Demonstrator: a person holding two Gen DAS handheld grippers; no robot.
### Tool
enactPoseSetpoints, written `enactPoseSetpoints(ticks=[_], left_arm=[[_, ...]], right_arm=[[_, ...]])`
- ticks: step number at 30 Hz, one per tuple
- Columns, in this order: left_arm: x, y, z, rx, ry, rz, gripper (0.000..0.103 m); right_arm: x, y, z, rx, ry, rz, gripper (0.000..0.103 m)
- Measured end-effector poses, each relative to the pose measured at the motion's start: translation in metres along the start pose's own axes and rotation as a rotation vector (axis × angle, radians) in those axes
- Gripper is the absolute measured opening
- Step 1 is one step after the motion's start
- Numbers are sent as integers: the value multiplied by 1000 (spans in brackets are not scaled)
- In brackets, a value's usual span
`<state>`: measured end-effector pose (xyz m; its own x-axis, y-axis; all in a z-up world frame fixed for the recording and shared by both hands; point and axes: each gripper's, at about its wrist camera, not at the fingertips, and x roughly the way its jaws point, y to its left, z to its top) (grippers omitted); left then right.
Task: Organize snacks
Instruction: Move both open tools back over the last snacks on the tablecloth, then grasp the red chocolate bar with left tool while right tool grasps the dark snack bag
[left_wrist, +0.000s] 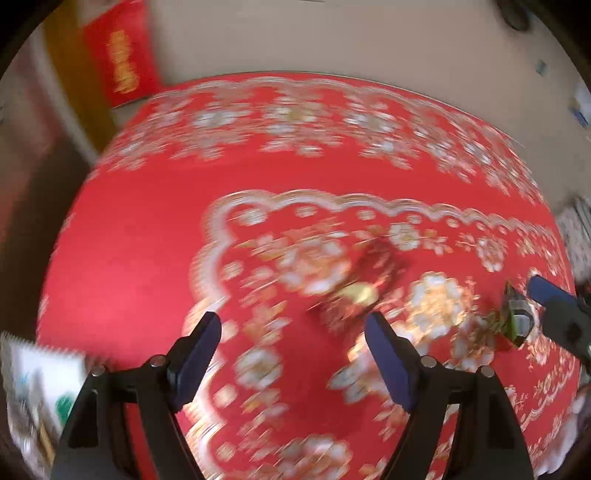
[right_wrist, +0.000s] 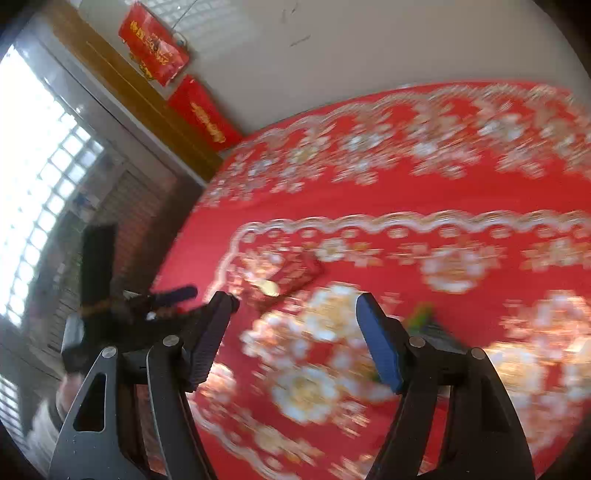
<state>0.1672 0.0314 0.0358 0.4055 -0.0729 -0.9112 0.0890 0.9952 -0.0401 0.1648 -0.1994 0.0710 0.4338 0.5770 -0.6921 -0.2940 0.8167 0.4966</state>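
A red snack packet with a gold patch (left_wrist: 364, 286) lies on the red flowered tablecloth (left_wrist: 147, 229), just beyond my open, empty left gripper (left_wrist: 293, 332). It also shows in the right wrist view (right_wrist: 284, 275), ahead and left of my open, empty right gripper (right_wrist: 295, 314). A green and dark snack packet (left_wrist: 517, 314) lies at the right, beside the right gripper's blue finger (left_wrist: 550, 291). In the right wrist view the green packet (right_wrist: 424, 317) is partly hidden behind the right finger. Both views are motion blurred.
The left gripper (right_wrist: 162, 306) shows at the left of the right wrist view, past the table's edge. A white printed box or bag (left_wrist: 33, 391) sits at the lower left. Red banners (right_wrist: 201, 110) hang on the wall beside a window.
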Motion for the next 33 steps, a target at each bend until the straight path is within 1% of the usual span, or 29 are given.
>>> enactPoseSetpoints(ticks=[1, 3, 4, 6, 7, 10, 11, 12, 13, 14, 15, 16, 17, 18, 19, 20, 22, 24, 25, 26, 27, 29, 30, 32, 33], left_arm=[[6, -6, 4, 33, 6, -12, 82], [15, -14, 8, 87, 20, 0, 82], [19, -16, 9, 102, 26, 2, 82], [28, -17, 11, 107, 45, -25, 82], [28, -21, 13, 112, 27, -16, 81], [28, -35, 13, 169, 15, -20, 81], [29, -39, 11, 191, 14, -8, 78], [27, -42, 11, 203, 2, -13, 74], [27, -44, 11, 206, 1, -18, 68], [26, -46, 11, 207, 3, -18, 63], [25, -47, 11, 210, 1, -19, 60], [25, -48, 11, 218, 0, -22, 54], [24, -51, 10, 228, -1, -25, 48], [24, -52, 10, 233, -2, -27, 45], [23, -52, 10, 235, -4, -28, 37], [23, -53, 10, 236, -5, -28, 34], [22, -55, 8, 237, -9, -25, 31], [22, -55, 6, 236, -13, -21, 30], [21, -54, 5, 231, -12, -21, 30], [19, -52, 3, 226, -9, -19, 29], [18, -51, 0, 224, -5, -19, 29], [15, -47, -5, 212, 3, -25, 29], [13, -45, -8, 207, 6, -29, 29], [9, -43, -15, 206, 9, -32, 29], [8, -42, -19, 206, 11, -31, 29]], right_arm=[[-8, -3, -2, -12, -5, -26, 71], [-21, -14, -5, -30, -12, -72, 71], [-25, -19, -7, -37, -13, -97, 71], [-29, -25, -8, -51, -14, -138, 71], [-30, -28, -8, -54, -13, -156, 71], [-28, -37, -8, -30, -8, -163, 71], [-24, -37, -9, -20, 3, -163, 72], [-20, -38, -10, -18, 19, -172, 72], [-15, -38, -11, -21, 33, -195, 74], [-10, -38, -12, -25, 53, -236, 79], [-5, -37, -12, -25, 67, -263, 79], [1, -39, -12, -20, 85, -283, 79], [6, -40, -13, -9, 98, -290, 79], [11, -41, -13, 4, 109, -290, 79], [15, -42, -14, 8, 114, -294, 79], [18, -43, -15, 9, 118, -304, 79], [24, -47, -17, 13, 117, -307, 79], [24, -49, -21, 0, 79, -291, 78], [24, -48, -23, -25, 71, -293, 76], [22, -45, -26, -43, 70, -306, 69], [19, -45, -29, -52, 66, -314, 67], [12, -43, -34, -53, 48, -283, 59], [6, -42, -38, -56, 34, -275, 58], [2, -39, -44, -60, 30, -270, 58], [1, -38, -48, -61, 29, -267, 56]])
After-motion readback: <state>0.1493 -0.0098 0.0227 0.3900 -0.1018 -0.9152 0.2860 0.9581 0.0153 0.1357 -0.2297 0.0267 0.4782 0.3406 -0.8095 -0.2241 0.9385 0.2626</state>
